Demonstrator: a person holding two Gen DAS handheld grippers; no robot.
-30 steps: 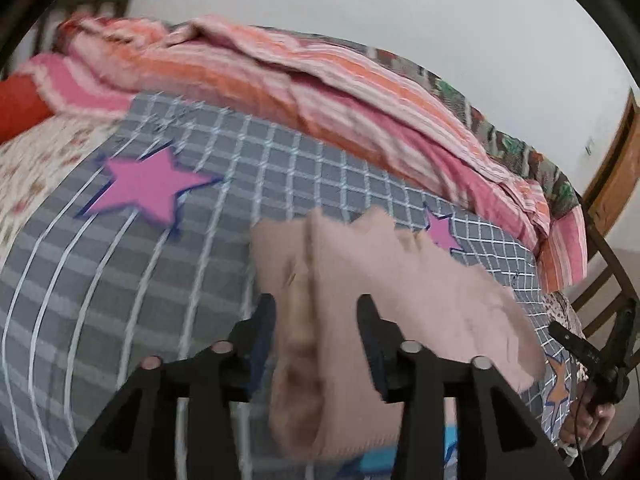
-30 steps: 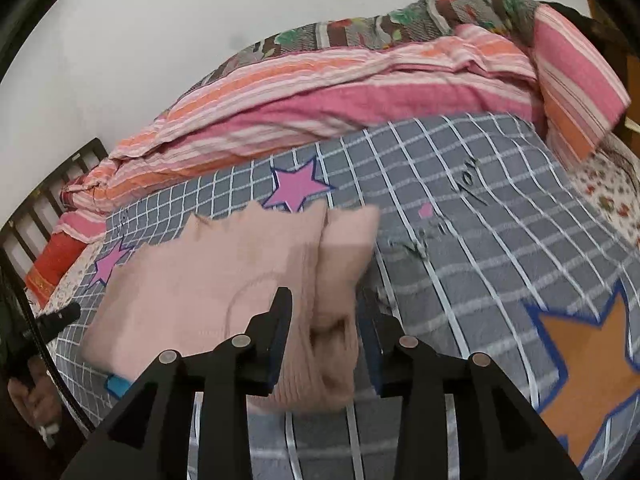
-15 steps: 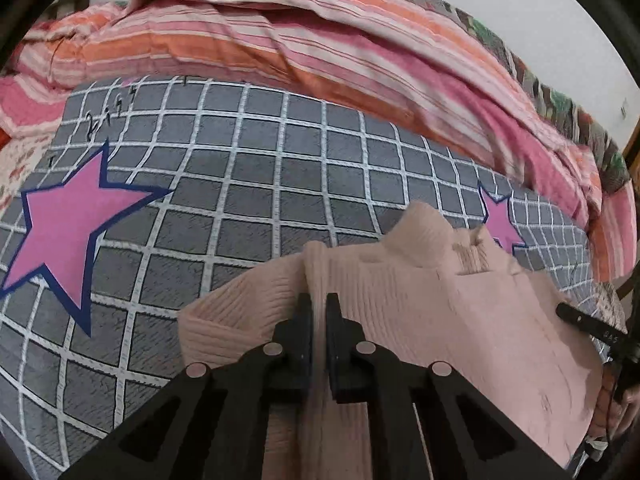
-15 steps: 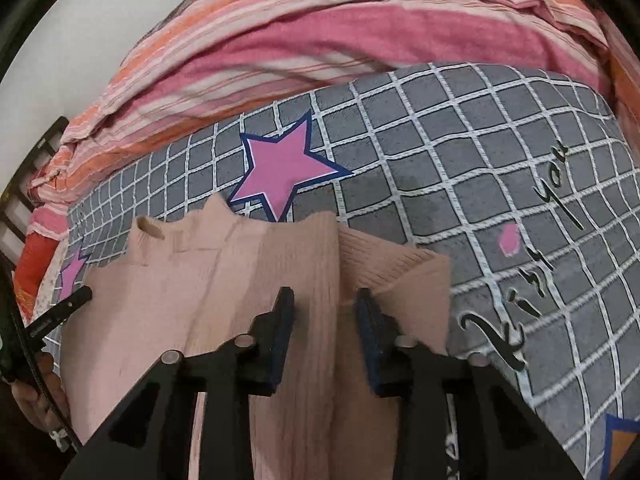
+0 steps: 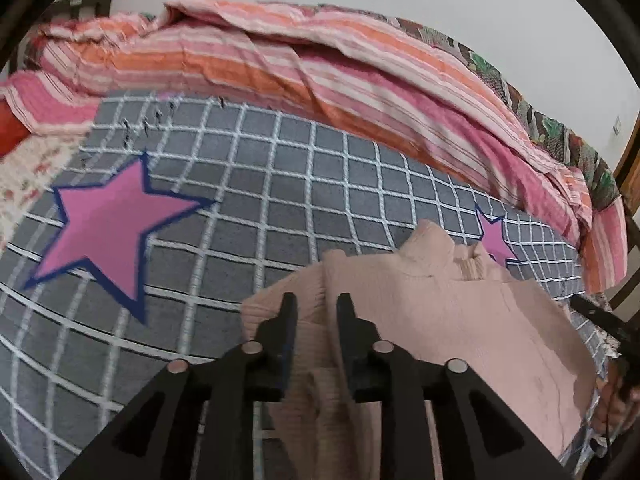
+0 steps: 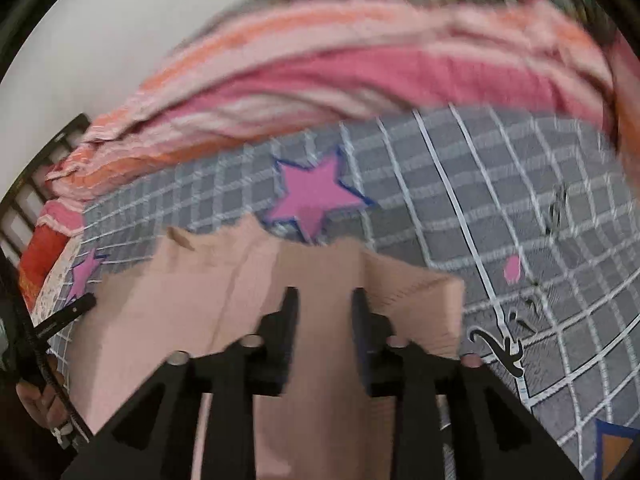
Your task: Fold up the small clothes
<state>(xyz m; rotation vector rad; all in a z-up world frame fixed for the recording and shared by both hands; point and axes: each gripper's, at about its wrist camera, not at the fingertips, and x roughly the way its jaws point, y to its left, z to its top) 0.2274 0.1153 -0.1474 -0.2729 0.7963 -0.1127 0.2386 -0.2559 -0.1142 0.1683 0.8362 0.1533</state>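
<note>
Pink sweater (image 5: pixel 460 320) lies flat on the checked bed (image 5: pixel 280 184), soft, light knit. Left tool (image 5: pixel 312 304) and right tool (image 6: pixel 322 300) both narrow, jaws opening, knit between them, apparently letting go. Best gripped at doubled edges.

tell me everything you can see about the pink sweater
The sweater is pale pink ribbed knit with a raised collar at its far edge. It lies mostly flat on the grey checked blanket, its sides folded inward, and the collar reaches a small pink star. The left tongs and right tongs each straddle a folded edge of it, jaws opening with knit between them. The right view is blurred.
</note>
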